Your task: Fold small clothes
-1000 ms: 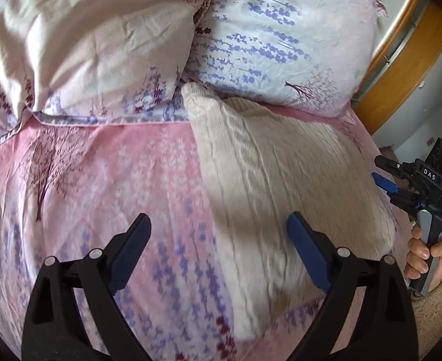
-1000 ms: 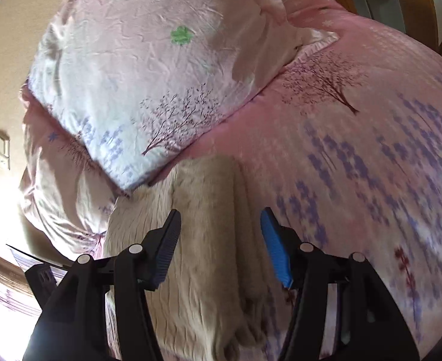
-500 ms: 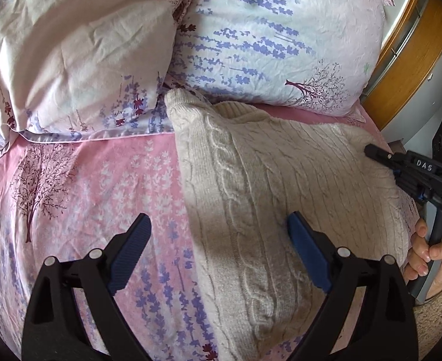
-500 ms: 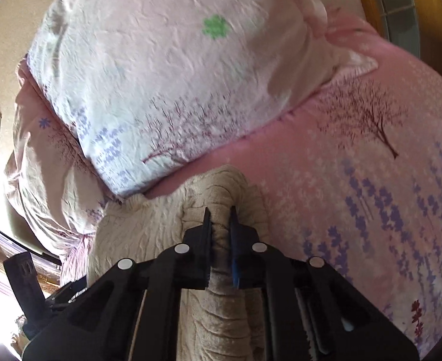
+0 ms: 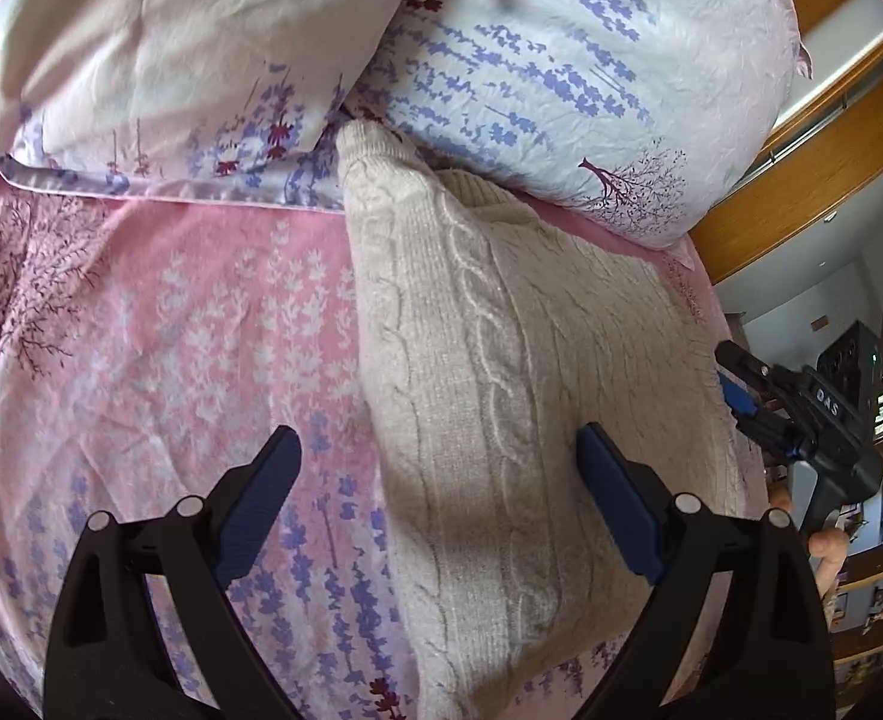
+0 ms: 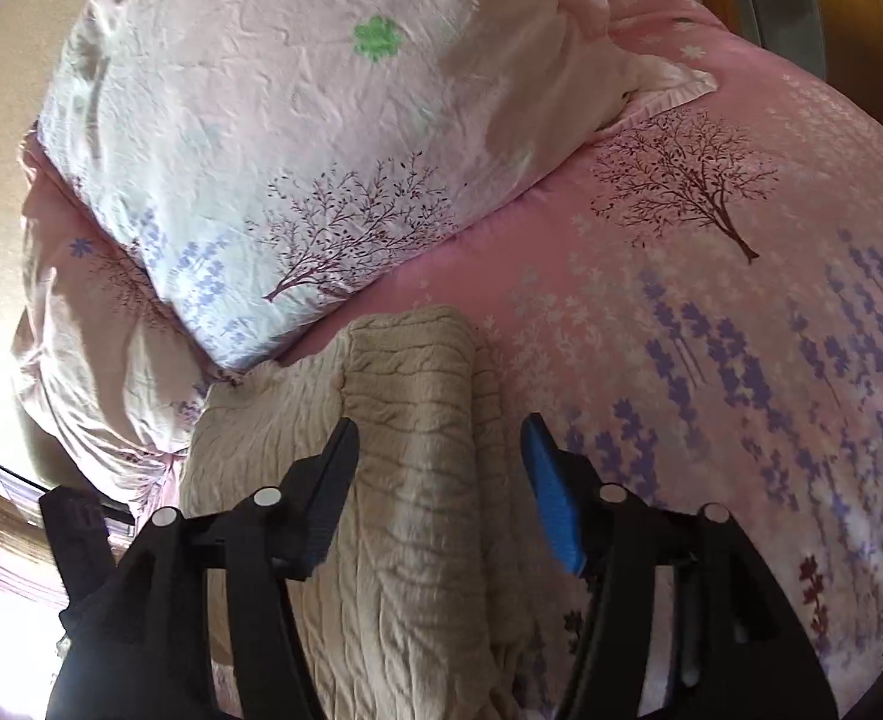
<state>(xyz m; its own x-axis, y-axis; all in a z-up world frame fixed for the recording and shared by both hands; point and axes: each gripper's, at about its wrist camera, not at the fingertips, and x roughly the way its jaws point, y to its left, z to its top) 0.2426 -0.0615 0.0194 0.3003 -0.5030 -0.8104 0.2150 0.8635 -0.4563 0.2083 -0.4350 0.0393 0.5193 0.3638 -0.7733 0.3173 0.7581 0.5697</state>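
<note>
Currently spread on the pink bedspread (image 5: 141, 360), collar end tucked against the pillows (image 5: 561, 60): cream cable-knit sweater (image 5: 501, 360). Thick, soft, limp, light; no slip expected. Best pinched at a doubled edge or the near hem, never mid-panel. Left gripper (image 5: 438, 495) spread wide, empty, above the sweater's left edge. Right gripper (image 6: 438, 480) opening, folded sleeve ridge between the jaws, unpressed. Half a second earlier: pinched shut on that ridge. Left view now nearer the knit.
</note>
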